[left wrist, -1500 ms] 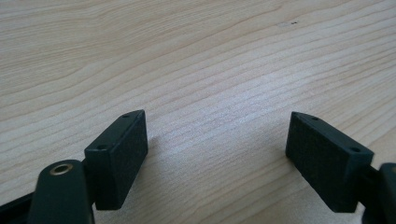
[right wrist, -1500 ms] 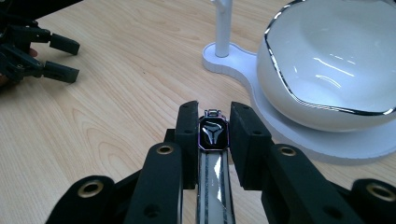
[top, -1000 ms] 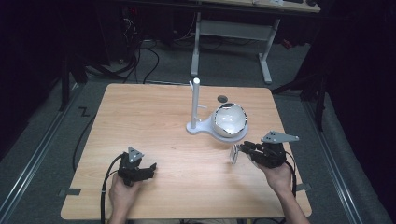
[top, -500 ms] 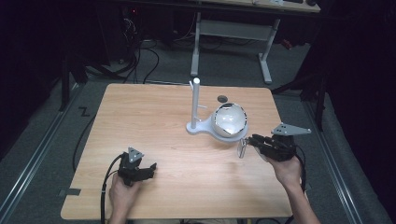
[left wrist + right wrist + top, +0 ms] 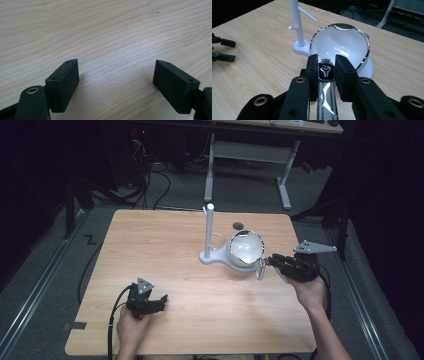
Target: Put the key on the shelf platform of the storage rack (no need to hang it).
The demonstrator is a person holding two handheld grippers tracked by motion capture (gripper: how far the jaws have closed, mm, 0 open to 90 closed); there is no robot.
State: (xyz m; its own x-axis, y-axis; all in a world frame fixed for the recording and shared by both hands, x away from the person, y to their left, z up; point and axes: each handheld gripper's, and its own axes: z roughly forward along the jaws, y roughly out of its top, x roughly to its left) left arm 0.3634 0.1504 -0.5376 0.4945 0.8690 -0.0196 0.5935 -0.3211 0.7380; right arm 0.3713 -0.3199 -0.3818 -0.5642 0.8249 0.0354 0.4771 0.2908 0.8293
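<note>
Overhead light falls on the table [image 5: 165,245]; the room around is dim; glare streaks the bowl [image 5: 342,47]; near jaws are soft in both gripper views.

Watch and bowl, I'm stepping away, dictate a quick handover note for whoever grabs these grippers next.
Right gripper: shut on the watch, held at the near rim of the white bowl, above the table.
Left gripper: open, holding nothing, resting low at the near left of the table.
The bowl sits on the base of the white stand.
Done: watch picked up.
Left: probably placing the watch in the bowl or on the stand's pegs, then releasing.
</note>
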